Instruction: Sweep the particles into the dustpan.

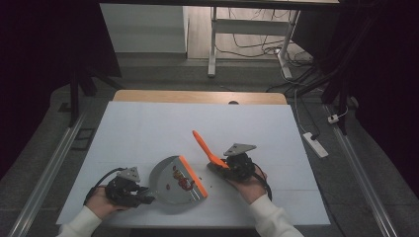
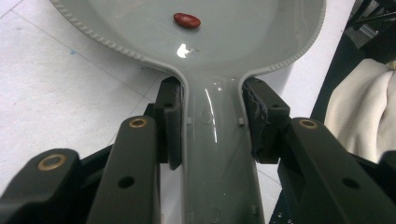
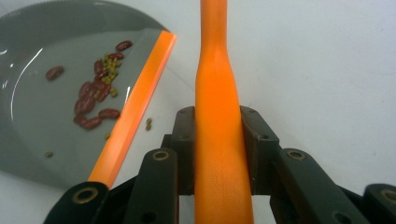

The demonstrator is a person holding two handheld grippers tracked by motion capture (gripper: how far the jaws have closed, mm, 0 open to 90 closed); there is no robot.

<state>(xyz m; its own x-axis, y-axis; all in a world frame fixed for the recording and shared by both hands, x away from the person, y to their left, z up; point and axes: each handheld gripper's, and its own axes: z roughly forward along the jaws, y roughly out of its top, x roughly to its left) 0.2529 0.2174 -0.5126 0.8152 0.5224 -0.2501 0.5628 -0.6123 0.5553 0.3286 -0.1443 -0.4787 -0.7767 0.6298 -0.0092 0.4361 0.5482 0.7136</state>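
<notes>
High view: white-covered bench [image 1: 148, 128], one grey dustpan [image 1: 165, 185] with an orange lip [image 1: 193, 177] low and centre, one orange brush handle [image 1: 205, 146] just off its 3 o'clock side. Two grippers, one per hand. Left gripper [image 1: 144, 197] at the pan's 9 o'clock, clamped on the pan's handle; left hand [image 1: 101, 202] behind it, white sleeve at the bottom edge. Right gripper [image 1: 231, 165] at the lower end of the brush handle, which slants up toward 11 o'clock; right hand [image 1: 249, 186] beneath it. Red beans [image 1: 182, 181] clustered inside the pan near the lip; a few specks on the bench at the lip's 3 o'clock, too small to count.

Left gripper view: two black fingers [image 2: 168, 126] closed tight against either side of the grey dustpan handle [image 2: 217, 154]. Glossy pan bowl at 12 o'clock, ribbed rim, one red bean [image 2: 187, 20] lying in it. White sleeve [image 2: 359, 112] at 3 o'clock.

Right gripper view: two fingers [image 3: 184, 149] pressed on the smooth orange handle [image 3: 219, 116], which runs straight up to 12 o'clock, narrowing. Dustpan [image 3: 42, 135] at 9 to 10 o'clock, orange lip [image 3: 130, 116] facing the handle. About a dozen red beans [image 3: 93, 100] in the pan, plus a small heap of greenish grains [image 3: 109, 70] among them. Two or three green grains [image 3: 148, 123] on the bench just outside the lip.
</notes>
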